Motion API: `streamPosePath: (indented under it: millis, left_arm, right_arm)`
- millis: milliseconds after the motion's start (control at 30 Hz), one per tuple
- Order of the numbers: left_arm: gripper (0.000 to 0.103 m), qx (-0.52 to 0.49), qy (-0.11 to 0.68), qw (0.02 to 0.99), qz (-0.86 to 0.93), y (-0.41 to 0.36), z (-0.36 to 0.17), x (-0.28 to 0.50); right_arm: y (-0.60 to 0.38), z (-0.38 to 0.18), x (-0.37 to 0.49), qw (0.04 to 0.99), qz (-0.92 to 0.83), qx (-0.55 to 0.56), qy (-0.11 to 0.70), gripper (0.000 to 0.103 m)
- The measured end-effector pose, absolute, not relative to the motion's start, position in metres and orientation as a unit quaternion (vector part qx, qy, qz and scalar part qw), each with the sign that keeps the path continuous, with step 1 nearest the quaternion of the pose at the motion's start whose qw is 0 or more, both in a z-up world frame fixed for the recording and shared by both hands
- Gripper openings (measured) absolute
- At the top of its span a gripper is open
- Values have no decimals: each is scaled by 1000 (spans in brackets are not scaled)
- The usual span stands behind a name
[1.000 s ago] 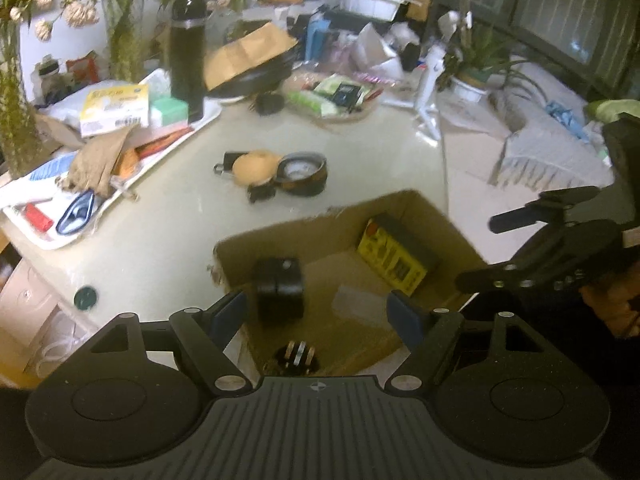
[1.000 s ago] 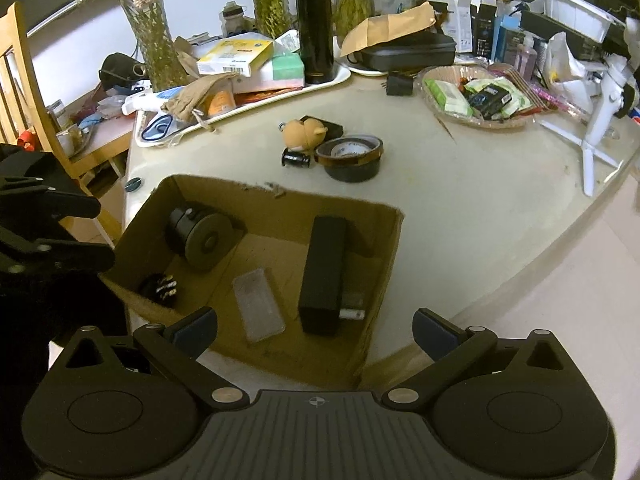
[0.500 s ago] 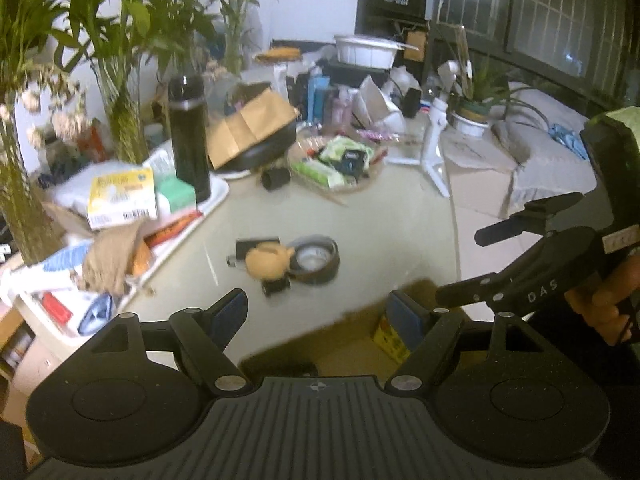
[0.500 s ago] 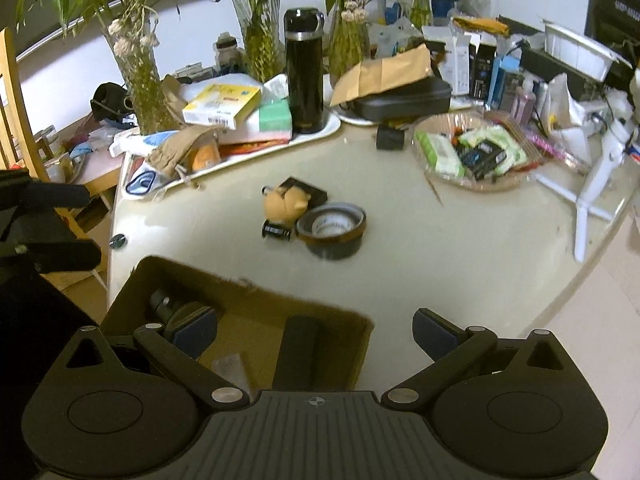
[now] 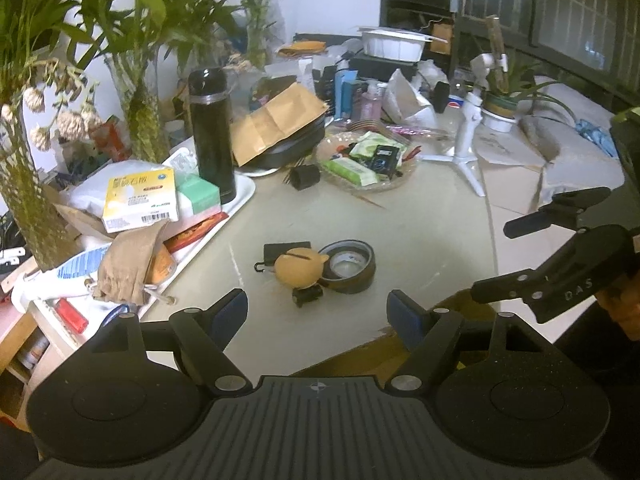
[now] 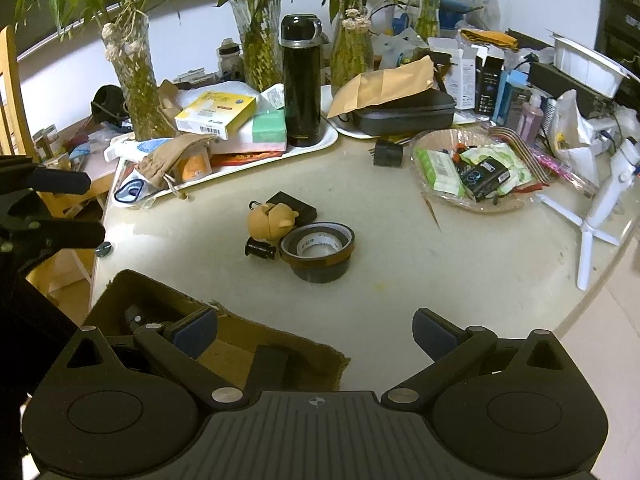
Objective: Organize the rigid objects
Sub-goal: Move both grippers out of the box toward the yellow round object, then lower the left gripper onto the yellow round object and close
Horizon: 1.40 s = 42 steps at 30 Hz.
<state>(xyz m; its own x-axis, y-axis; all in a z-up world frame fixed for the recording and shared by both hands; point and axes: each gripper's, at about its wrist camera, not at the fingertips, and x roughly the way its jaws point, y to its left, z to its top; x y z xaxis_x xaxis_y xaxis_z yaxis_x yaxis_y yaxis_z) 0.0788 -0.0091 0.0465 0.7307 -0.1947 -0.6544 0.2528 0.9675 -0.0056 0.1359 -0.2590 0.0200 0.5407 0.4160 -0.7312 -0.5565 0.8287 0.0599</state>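
A cardboard box (image 6: 280,344) sits at the near table edge, also seen in the left wrist view (image 5: 460,308); dark objects lie inside, mostly hidden. Mid-table lie a tan pig-shaped toy (image 5: 298,270), a roll of dark tape (image 5: 350,266), a small black cylinder (image 5: 307,295) and a flat black case (image 5: 286,249). The same group shows in the right wrist view: toy (image 6: 269,222), tape (image 6: 318,251), cylinder (image 6: 260,250). My left gripper (image 5: 318,312) is open and empty, above the table before the toy. My right gripper (image 6: 314,334) is open and empty over the box's far edge.
A white tray (image 6: 320,142) holds a black flask (image 6: 301,80), boxes and a cloth pouch. A glass dish of packets (image 6: 476,172), a black plug (image 6: 387,154), a white tripod (image 6: 600,208), vases of bamboo and a black case under a brown envelope (image 6: 404,112) crowd the back.
Both grippers have lifted and tilted up from looking down into the box. The view now faces the tabletop objects, and the box has dropped to the bottom edge of both views.
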Motion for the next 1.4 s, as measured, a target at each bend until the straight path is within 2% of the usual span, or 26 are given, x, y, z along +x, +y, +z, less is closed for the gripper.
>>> streamPosePath:
  millis: [600,1400]
  left_arm:
    - [76,33,345,934,-89,9,35,106]
    - [77,21,400,908,-123,3,-17,181]
  right_arm:
    - [-253,3,167,868,289,-88,394,103]
    - [-236,-24,211,855,314,-98,401,103]
